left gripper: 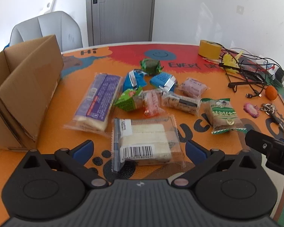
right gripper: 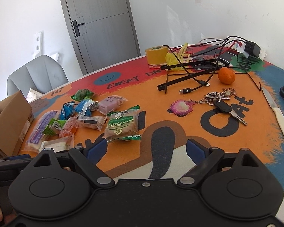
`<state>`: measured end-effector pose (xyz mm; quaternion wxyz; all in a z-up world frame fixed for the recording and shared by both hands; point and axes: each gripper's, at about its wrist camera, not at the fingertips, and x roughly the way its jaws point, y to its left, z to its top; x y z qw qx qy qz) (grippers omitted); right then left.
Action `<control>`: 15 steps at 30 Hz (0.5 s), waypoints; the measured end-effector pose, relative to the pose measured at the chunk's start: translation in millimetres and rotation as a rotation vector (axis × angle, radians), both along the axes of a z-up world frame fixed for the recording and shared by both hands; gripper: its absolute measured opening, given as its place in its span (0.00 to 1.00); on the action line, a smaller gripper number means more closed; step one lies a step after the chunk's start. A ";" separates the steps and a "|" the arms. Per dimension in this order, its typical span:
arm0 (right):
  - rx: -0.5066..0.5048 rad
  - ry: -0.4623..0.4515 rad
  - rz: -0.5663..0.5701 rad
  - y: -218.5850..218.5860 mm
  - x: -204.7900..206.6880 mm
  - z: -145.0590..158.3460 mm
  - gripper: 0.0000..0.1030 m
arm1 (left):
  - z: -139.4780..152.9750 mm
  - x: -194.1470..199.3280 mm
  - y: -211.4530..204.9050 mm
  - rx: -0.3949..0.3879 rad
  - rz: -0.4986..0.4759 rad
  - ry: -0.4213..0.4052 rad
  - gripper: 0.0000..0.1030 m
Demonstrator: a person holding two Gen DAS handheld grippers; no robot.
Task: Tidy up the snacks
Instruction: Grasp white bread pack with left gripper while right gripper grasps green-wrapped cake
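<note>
Several wrapped snacks lie scattered on the orange table mat [left gripper: 53,138]. Closest to me is a clear pack of white cake with a barcode [left gripper: 144,141], lying between the wide-apart blue pads of my left gripper [left gripper: 140,149], which is open. Behind it lie a long purple pack [left gripper: 97,100], two blue packs [left gripper: 161,80], and a green-and-brown cake pack [left gripper: 223,114]. An open cardboard box [left gripper: 22,98] stands at the left. My right gripper [right gripper: 146,148] hovers open over bare mat, and the green-and-brown pack [right gripper: 122,125] lies just beyond its left pad.
Keys with a pink charm [right gripper: 215,103], an orange [right gripper: 226,75], a roll of yellow tape [right gripper: 156,54], a black stand with cables [right gripper: 191,70], a white-handled knife [right gripper: 277,113] and a power strip [right gripper: 251,49] crowd the right side. A grey chair [left gripper: 47,28] stands behind the box.
</note>
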<state>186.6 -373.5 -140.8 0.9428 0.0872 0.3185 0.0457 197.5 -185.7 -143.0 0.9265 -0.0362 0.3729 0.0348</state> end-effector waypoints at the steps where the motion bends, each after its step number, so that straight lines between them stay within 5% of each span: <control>1: -0.006 0.000 0.004 1.4 0.4 -0.3 0.88 | -2.9 1.3 -0.6 -0.001 0.008 0.007 0.98; 6: -0.016 0.000 0.018 5.1 5.5 -2.3 0.88 | -6.8 1.0 -6.4 0.038 0.005 -0.016 0.88; 7: -0.015 0.000 0.018 5.4 6.6 -2.7 0.88 | -5.3 -0.2 -7.7 0.042 -0.011 -0.022 0.76; 10: -0.006 0.001 0.018 6.9 10.8 -4.1 0.88 | -0.9 -1.7 -5.8 0.035 -0.033 -0.017 0.62; 15: -0.008 -0.007 0.040 16.6 15.7 -4.0 0.88 | 8.1 -8.3 2.3 0.006 -0.043 -0.048 0.56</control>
